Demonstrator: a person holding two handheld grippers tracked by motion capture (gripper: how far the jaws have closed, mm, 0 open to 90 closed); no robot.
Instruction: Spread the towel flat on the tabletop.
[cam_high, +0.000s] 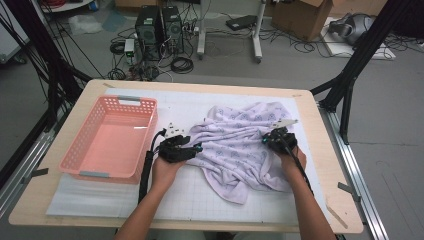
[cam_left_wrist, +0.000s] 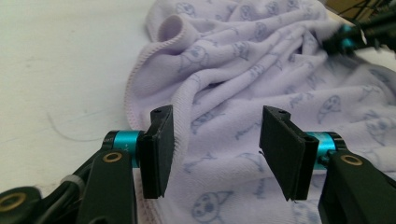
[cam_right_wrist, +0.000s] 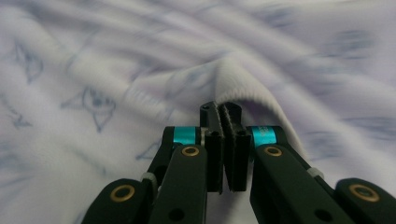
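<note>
On the towel, right gripper pinches a fold.

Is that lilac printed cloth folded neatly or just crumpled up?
Crumpled: the lilac printed cloth lies in loose bunched folds with uneven edges on the white mat.

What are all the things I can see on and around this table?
Towel: one, pale lilac with small prints, crumpled right of the table's middle.
Basket: one, pink, at the table's left.
Mat: one, white, under the basket and towel.
Table: one, light wood.
Computer towers: two, black, on the floor beyond.
Cardboard box: one, brown, on the floor far right.
Left gripper: one, black, jaws apart at the towel's left edge.
Right gripper: one, black, pinching a towel fold.
</note>
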